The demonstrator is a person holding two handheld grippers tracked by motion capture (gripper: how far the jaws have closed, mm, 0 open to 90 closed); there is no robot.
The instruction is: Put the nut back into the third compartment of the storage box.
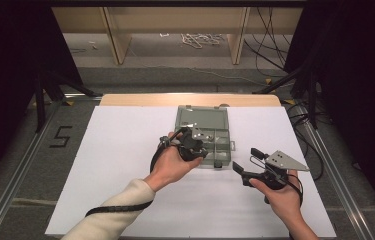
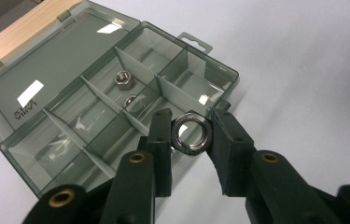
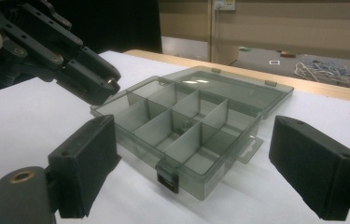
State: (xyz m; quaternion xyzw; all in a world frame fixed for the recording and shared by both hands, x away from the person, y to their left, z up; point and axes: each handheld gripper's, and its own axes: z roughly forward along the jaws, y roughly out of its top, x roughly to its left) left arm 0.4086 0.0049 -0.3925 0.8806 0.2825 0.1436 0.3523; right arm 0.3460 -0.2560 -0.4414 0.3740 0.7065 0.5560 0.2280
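Observation:
A smoky clear compartment box (image 1: pixel 222 150) lies open on the white sheet, its lid (image 1: pixel 202 119) folded back. My left gripper (image 2: pixel 191 133) is shut on a large steel hex nut (image 2: pixel 191 134), held above the box's near edge. Two smaller nuts (image 2: pixel 124 79) (image 2: pixel 130 101) lie in compartments of the box (image 2: pixel 60 161). In the high view the left gripper (image 1: pixel 198 148) hovers over the box's left side. To the right of the box, my right gripper (image 1: pixel 245 160) stands open with nothing between its pads (image 3: pixel 86 163); the box (image 3: pixel 186 140) lies just ahead of it.
White sheet (image 1: pixel 125 150) covers the table, with a wooden strip (image 1: pixel 190 100) at its far edge. Dark curtains and stands flank both sides. Cables lie on the floor beyond. Bare sheet lies left of and in front of the box.

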